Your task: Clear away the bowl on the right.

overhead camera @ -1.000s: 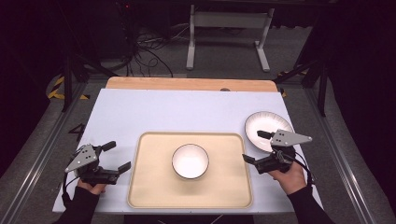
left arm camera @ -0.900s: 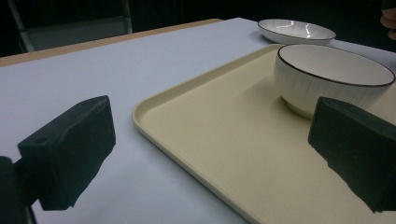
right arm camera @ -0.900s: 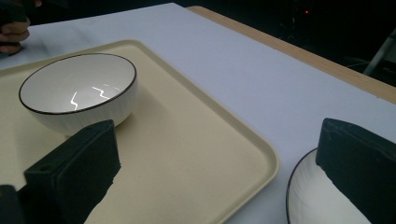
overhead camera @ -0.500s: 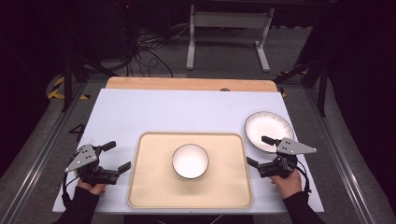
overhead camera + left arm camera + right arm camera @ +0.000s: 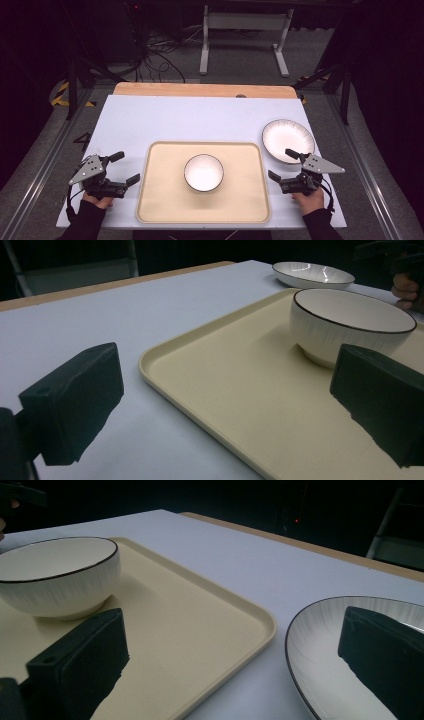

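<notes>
- Holding nothing, the left gripper [image 5: 123, 168] rests low over the white table cover [image 5: 200, 117] in the high view, with its jaws spread wide apart and pointing toward the tray's left edge.
- Its own view shows the same: the two black jaws stand well apart, one over the bare cover, the other in front of the bowl.
- Matching it on the far side, the right gripper [image 5: 283, 164] also has its jaws wide open and empty (a hand grips it from below).
- Just past the right gripper's upper jaw lies the white plate [image 5: 288, 140], flat on the cover; in the right gripper view the plate [image 5: 345, 660] sits partly behind one jaw.
- Between the two grippers lies the beige tray [image 5: 165, 200], flat on the cover, its right edge near the right gripper's lower jaw.
- Near the middle of the tray stands the white bowl [image 5: 203, 172], upright, dark-rimmed, well apart from both grippers.
- Beyond the plate and tray, the cover ends at a wooden table edge [image 5: 200, 90].
</notes>
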### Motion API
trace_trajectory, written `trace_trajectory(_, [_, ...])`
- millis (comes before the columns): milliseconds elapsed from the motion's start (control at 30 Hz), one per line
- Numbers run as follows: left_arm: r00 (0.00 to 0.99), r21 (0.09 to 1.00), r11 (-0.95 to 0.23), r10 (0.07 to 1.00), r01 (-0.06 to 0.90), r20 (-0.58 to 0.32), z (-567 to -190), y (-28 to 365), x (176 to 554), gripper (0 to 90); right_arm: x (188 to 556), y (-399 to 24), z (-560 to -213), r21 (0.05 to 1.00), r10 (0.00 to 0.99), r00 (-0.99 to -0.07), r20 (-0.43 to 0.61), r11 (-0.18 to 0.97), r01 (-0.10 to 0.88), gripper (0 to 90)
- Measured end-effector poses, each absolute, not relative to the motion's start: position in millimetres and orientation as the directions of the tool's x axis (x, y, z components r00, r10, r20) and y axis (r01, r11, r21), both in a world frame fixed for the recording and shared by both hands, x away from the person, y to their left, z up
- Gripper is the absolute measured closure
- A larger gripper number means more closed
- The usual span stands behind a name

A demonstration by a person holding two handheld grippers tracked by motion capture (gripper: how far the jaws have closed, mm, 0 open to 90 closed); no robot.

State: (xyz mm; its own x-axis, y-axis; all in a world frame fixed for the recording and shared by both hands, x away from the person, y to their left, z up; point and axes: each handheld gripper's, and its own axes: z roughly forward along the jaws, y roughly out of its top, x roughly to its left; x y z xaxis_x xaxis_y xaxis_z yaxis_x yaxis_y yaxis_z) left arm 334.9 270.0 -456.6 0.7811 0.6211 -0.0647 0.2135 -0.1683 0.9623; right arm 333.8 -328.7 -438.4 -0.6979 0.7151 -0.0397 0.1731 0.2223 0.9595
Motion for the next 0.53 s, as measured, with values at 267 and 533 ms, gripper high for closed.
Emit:
trace_trajectory(267, [0.783, 0.962, -0.17, 0.619, 0.213, -0.064, -456.6, 269.7, 334.9, 1.5, 333.6, -333.2, -439.2, 0.966, 0.727, -0.687, -0.026, 0.195, 0.17, 0.0])
trace_trajectory(533, [0.783, 0.962, -0.174, 0.62, 0.21, -0.059, -456.5, 269.7, 335.0, 1.6, 334.2, -332.0, -439.4, 0.964, 0.717, -0.696, -0.028, 0.203, 0.17, 0.0])
